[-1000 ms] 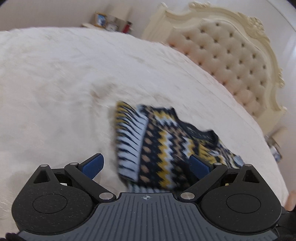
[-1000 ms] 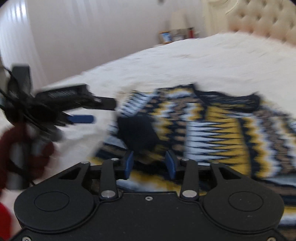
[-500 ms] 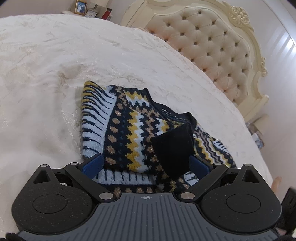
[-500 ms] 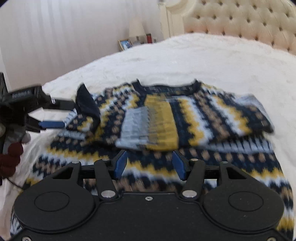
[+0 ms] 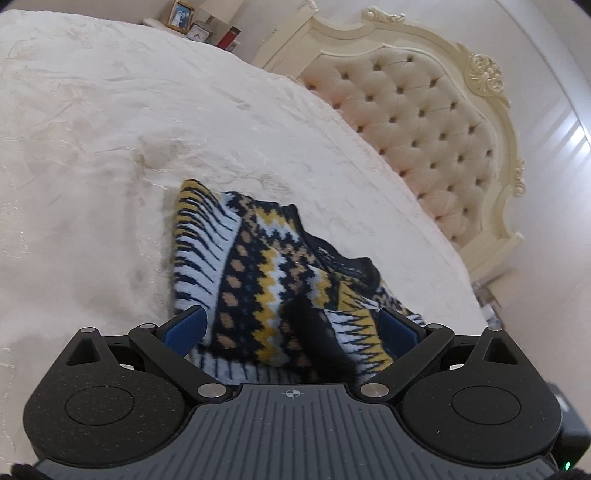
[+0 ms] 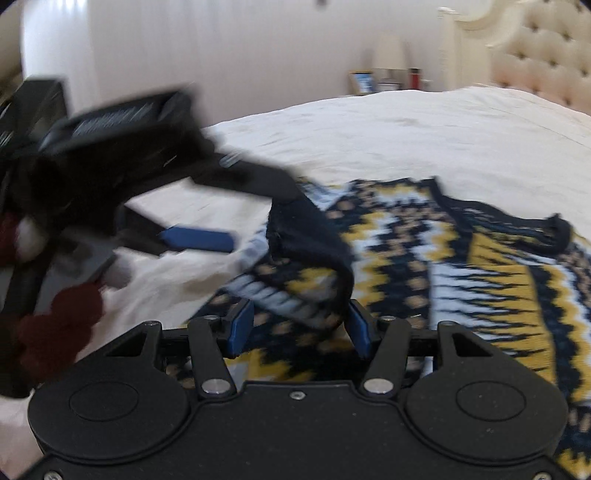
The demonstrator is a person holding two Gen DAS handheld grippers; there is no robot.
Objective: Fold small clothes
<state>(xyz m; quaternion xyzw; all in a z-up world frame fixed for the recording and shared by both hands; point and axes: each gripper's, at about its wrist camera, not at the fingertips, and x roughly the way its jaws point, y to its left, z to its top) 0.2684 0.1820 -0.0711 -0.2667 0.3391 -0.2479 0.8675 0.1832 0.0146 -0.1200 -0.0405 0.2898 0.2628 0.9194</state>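
A small knitted sweater [image 5: 258, 266] in navy, yellow, tan and pale blue zigzags lies on the white bed, also in the right wrist view [image 6: 461, 266]. Its sleeve with a dark cuff [image 6: 306, 236] is folded in over the body. My left gripper [image 5: 291, 325] is open, its blue pads wide apart on either side of the folded sweater edge. It also shows blurred in the right wrist view [image 6: 236, 218], open, by the dark cuff. My right gripper [image 6: 299, 328] is open just above the sweater, the folded sleeve between its pads.
The white bedspread [image 5: 92, 147] spreads wide to the left and beyond the sweater. A cream tufted headboard [image 5: 424, 122] stands at the right. A nightstand with a photo frame [image 5: 181, 18], lamp and red bottle is behind the bed. A hand in a dark red knit glove [image 6: 55, 325] holds the left gripper.
The left gripper has moved over the sweater's left side and stayed open. The right gripper has opened wider and come down close onto the folded sleeve. The sleeve now lies over the body.
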